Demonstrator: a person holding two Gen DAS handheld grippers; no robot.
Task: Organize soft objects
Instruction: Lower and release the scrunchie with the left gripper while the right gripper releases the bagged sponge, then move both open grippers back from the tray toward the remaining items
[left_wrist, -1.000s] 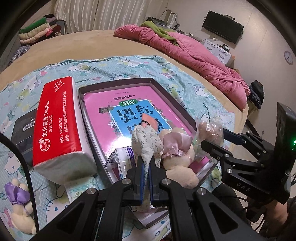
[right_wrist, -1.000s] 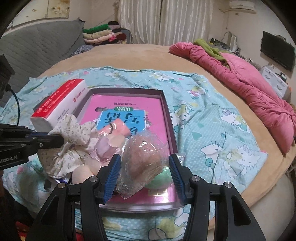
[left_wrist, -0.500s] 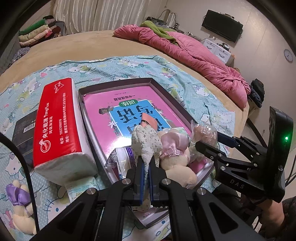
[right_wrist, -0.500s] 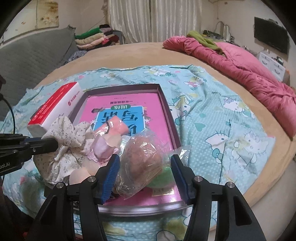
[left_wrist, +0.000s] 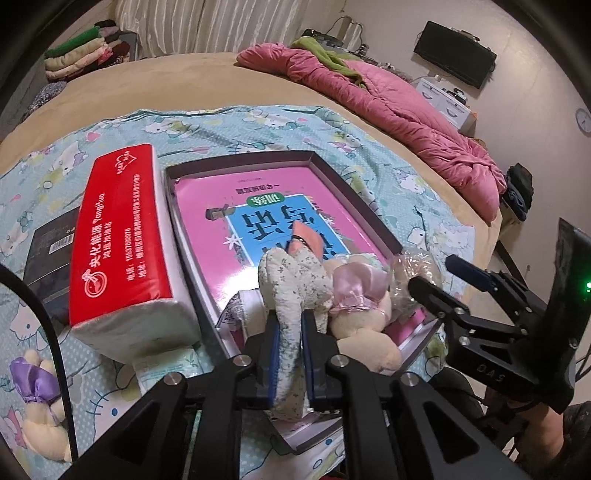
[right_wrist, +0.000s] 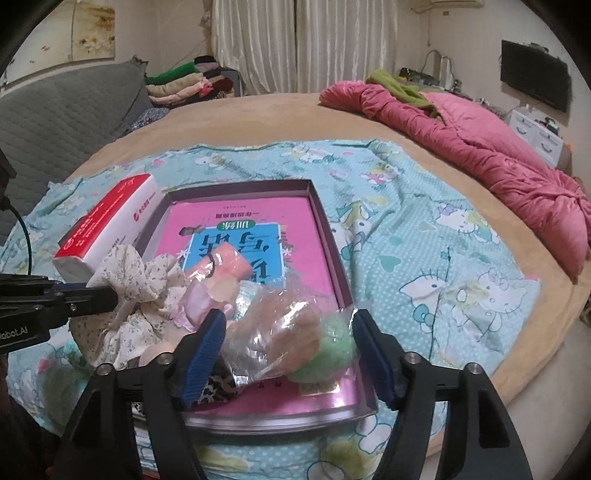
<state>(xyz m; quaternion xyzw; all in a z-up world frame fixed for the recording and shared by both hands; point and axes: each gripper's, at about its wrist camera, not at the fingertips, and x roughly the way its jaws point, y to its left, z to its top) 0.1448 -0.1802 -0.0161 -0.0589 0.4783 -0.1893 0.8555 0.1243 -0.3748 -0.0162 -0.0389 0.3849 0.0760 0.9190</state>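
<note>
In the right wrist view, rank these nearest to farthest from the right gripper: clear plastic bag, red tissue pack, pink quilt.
1. Clear plastic bag, between the right gripper fingers.
2. Red tissue pack, left, beside the box.
3. Pink quilt, far right on the bed.

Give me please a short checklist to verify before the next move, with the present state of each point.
1. Left gripper fingers on the floral cloth: ok, the cloth sits pinched between them, though they have just been opening slightly.
2. Right gripper released the clear bag: ok, the fingers have just been opening and stand apart from it on both sides.
3. Clear bag lies inside the box: ok, on the pink book.
4. Floral cloth fully in the box: cannot tell, its lower end is hidden.
5. Plush toy with purple bow put away: not ok, it lies on the blanket outside the box.
</note>
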